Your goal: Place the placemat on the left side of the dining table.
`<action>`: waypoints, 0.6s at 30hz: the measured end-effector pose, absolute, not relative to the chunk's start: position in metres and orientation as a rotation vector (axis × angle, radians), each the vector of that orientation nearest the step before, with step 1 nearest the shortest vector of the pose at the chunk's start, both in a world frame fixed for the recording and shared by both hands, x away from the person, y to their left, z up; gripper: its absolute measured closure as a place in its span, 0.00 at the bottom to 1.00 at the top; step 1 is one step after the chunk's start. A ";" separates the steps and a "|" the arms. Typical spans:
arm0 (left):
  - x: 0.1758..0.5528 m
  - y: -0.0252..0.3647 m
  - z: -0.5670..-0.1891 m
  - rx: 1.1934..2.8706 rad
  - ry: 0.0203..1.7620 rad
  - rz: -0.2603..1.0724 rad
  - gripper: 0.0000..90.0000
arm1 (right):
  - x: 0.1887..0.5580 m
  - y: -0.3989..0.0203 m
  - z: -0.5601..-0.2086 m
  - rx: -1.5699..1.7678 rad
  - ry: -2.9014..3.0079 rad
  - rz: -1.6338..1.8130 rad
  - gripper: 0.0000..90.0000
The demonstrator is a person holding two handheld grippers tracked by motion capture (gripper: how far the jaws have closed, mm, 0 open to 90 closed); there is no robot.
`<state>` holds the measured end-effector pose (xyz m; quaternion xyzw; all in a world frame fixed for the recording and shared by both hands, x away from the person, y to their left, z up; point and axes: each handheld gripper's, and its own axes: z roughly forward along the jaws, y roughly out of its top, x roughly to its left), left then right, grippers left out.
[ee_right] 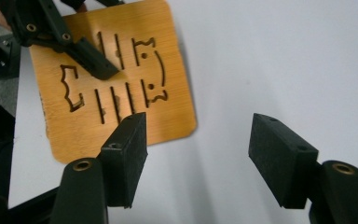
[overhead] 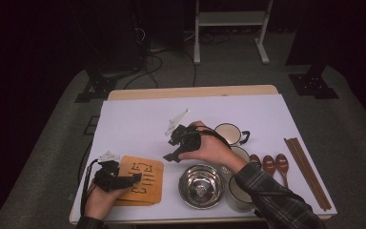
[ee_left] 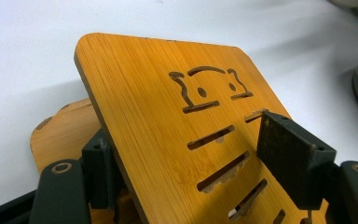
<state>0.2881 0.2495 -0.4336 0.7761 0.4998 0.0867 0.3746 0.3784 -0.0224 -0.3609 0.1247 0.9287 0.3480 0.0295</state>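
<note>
A bamboo board (overhead: 145,183) with cut-out slots lies at the front left of the white-covered table (overhead: 138,124). My left gripper (overhead: 133,179) is shut on its near edge. In the left gripper view the board (ee_left: 158,93) tilts up, one jaw under it and one on top of it, and a second bamboo board (ee_left: 60,135) lies flat beneath. My right gripper (overhead: 171,156) hovers over the table's middle, to the right of the boards. Its jaws stand open with nothing between them (ee_right: 200,140). That view looks down on the board (ee_right: 121,70) and the left gripper (ee_right: 93,65).
A steel bowl (overhead: 201,185) sits near the front edge, right of the boards. Behind it stands a white mug (overhead: 229,133). A second cup (overhead: 238,193) is under the right forearm. Three wooden spoons (overhead: 269,164) and chopsticks (overhead: 307,171) lie at the right.
</note>
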 end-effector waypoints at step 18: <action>0.288 0.249 -0.434 1.988 1.281 0.223 0.30 | 0.407 -0.075 -0.344 0.561 2.739 1.119 0.36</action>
